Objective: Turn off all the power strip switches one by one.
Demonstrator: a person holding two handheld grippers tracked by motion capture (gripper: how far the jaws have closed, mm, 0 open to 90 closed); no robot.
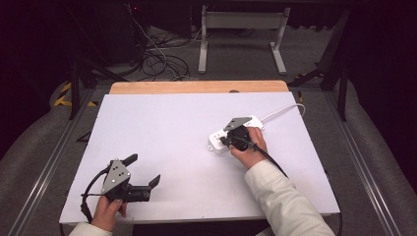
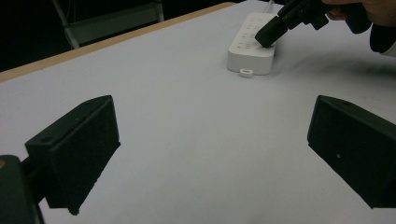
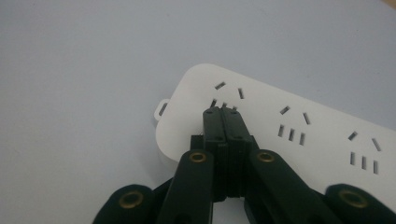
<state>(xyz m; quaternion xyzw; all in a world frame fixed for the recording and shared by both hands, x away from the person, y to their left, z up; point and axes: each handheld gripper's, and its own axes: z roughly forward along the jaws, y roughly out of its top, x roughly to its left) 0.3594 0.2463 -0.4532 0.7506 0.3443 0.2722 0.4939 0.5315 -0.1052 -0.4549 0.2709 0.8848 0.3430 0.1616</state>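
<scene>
Power strip [image 3: 299, 135] — one, three sockets.

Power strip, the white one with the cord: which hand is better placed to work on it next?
Probably the right. The right gripper, jaws shut, has its tips over the end socket of the white plastic power strip. The left gripper sits open at the near left of the white table, well away from it.

The power strip [image 1: 235, 133] lies on the table's [image 1: 162, 128] right half, its cable [image 1: 285, 111] trailing behind.
</scene>
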